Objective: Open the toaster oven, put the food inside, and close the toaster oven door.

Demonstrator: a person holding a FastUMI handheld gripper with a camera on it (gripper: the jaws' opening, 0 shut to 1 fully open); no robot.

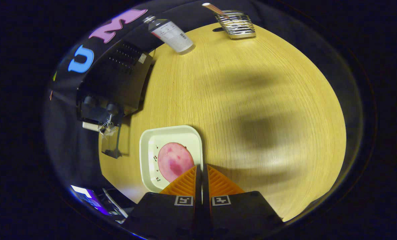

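A white square plate (151, 140) lies on the wooden table (252, 100) with a round pink slice of food (175, 161) on it. My gripper (202, 166) is shut at the plate's right rim, and a pale strip of that rim shows between the two fingers. The food lies just left of the fingertips. The black toaster oven (118, 76) stands beyond the plate to the left. Its glass door (113, 145) hangs down open toward the table, below two knobs (111, 107).
A clear bottle (171, 33) with a white label stands behind the oven. A wire holder (237, 23) with a stick in it is at the table's far side. Broad shadows fall on the bare wood right of the plate.
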